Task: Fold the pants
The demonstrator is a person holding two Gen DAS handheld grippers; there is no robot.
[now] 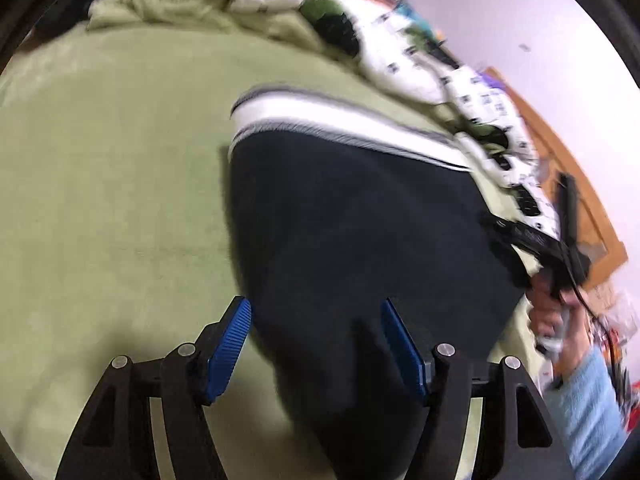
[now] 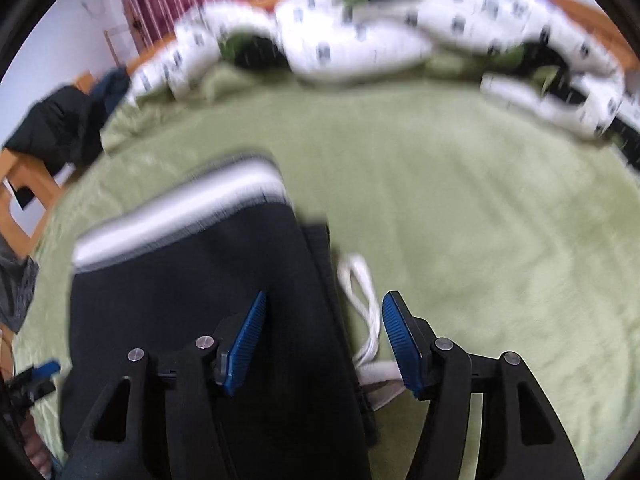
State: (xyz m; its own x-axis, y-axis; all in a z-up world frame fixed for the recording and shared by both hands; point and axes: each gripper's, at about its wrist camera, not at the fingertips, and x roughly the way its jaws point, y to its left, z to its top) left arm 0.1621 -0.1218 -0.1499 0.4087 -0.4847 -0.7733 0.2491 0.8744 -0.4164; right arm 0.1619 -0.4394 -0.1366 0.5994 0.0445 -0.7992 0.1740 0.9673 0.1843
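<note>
The dark pants point(image 1: 352, 232) lie on the green blanket point(image 1: 112, 200), a folded slab with the white-striped band point(image 1: 340, 120) at the far end and a white drawstring point(image 2: 362, 300) spilling out on the right side. Both tools hover over the near edge. The left gripper point(image 1: 316, 344) stands part open over the cloth's left edge, nothing pinched; the right gripper point(image 2: 324, 340) is likewise part open, straddling the right edge and the drawstring — its pads press on nothing.

The step in hand looks like taking the near corners for another fold toward the band. To do it well, I'd bite every layer at each corner (not just the top one), grip both sides evenly, and tuck the drawstring in so it doesn't trail. The crumpled white duvet point(image 2: 360, 40) at the far side is well clear.
</note>
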